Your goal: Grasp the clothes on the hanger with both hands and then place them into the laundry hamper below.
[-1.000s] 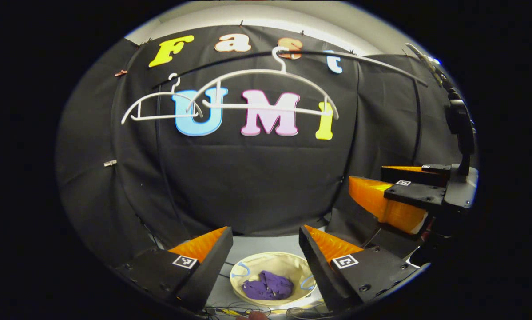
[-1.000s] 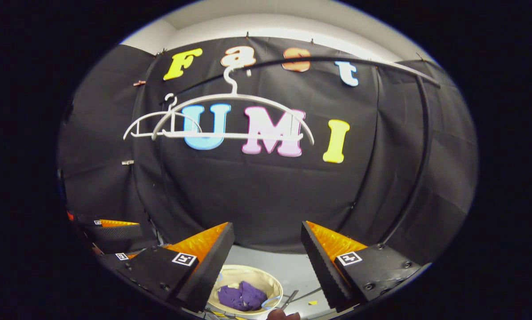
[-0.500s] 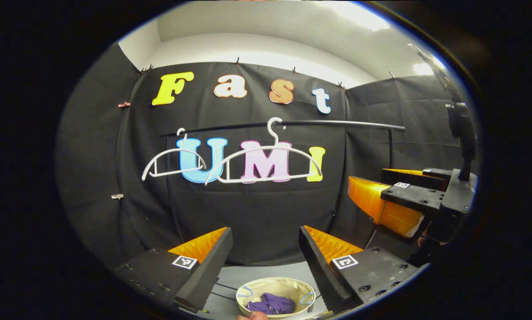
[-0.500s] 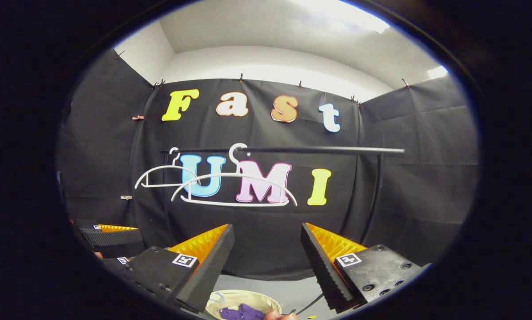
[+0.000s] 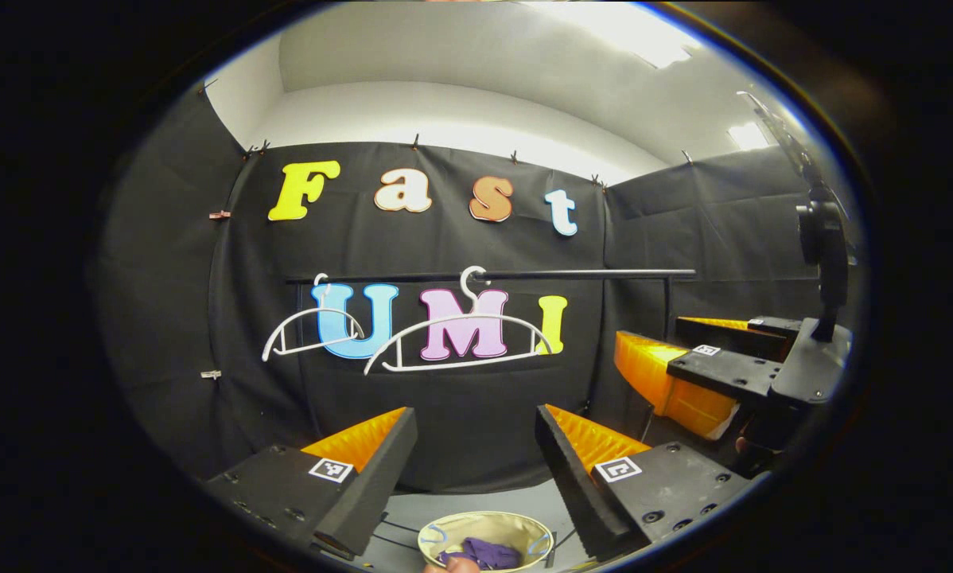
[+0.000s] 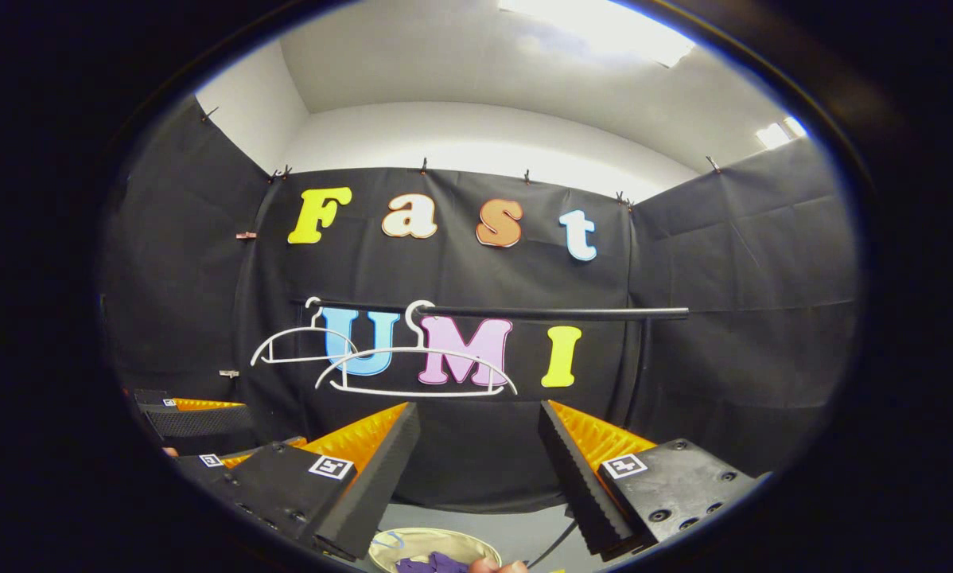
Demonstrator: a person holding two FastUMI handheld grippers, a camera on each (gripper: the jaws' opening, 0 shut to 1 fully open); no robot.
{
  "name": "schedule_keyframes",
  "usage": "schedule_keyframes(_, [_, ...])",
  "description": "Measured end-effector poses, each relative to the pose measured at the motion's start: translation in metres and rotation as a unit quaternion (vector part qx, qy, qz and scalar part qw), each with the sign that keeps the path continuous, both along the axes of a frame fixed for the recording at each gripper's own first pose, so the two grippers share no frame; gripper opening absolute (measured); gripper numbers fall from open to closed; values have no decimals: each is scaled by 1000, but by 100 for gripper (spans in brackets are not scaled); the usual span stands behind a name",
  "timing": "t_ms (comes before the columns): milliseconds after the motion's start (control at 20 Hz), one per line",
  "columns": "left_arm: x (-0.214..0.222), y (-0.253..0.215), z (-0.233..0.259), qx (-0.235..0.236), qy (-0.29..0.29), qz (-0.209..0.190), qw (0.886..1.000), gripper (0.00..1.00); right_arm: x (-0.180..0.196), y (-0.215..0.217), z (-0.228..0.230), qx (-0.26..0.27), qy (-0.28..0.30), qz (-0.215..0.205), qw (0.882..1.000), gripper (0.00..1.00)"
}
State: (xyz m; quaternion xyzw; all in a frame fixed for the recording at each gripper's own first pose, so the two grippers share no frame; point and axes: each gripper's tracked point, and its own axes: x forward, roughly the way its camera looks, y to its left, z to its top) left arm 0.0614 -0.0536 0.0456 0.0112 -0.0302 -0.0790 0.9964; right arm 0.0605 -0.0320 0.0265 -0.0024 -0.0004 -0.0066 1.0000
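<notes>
You hold two hand-held grippers, one in each hand, both level and pointed at the black cloth wall of the booth. In the left gripper view, your left hand-held gripper (image 5: 476, 469) has its two black-and-orange fingers spread wide with nothing between them. In the right gripper view, your right hand-held gripper (image 6: 480, 469) is likewise wide apart and holds nothing. The right one also shows at the right side of the left gripper view, and the left one at the lower left of the right gripper view.

Ahead of you a black rail (image 5: 524, 275) runs across the cloth wall. Two white hangers hang from it, both bare: a smaller hanger (image 5: 311, 334) near the rail's left end and a larger hanger (image 5: 459, 342) beside it toward the middle. In the left gripper view the two hangers overlap slightly; you cannot tell whether they touch. Nothing stands between your grippers and the hangers.

The purple clothes (image 5: 484, 551) lie bunched inside one round cream laundry hamper (image 5: 445, 532), which sits on the pale grey floor (image 5: 484, 497) below the rail, low between your left gripper's fingers. In the right gripper view the hamper's rim (image 6: 413, 543) and a bit of purple cloth show at the very bottom edge. Thin dark cables (image 5: 401, 529) lie on the floor beside the hamper. A fingertip (image 5: 453, 565) shows at the bottom edge, in front of the hamper. Above the cloth wall there is a white wall and ceiling with two bright lights (image 6: 604, 24).
</notes>
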Motion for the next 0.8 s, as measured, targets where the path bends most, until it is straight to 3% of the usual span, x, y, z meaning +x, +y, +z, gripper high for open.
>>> schedule_keyframes(800, [-2, 5, 0, -6, 0, 5, 1000, 95, 3, 11, -5, -8, 1, 21, 1000, 97])
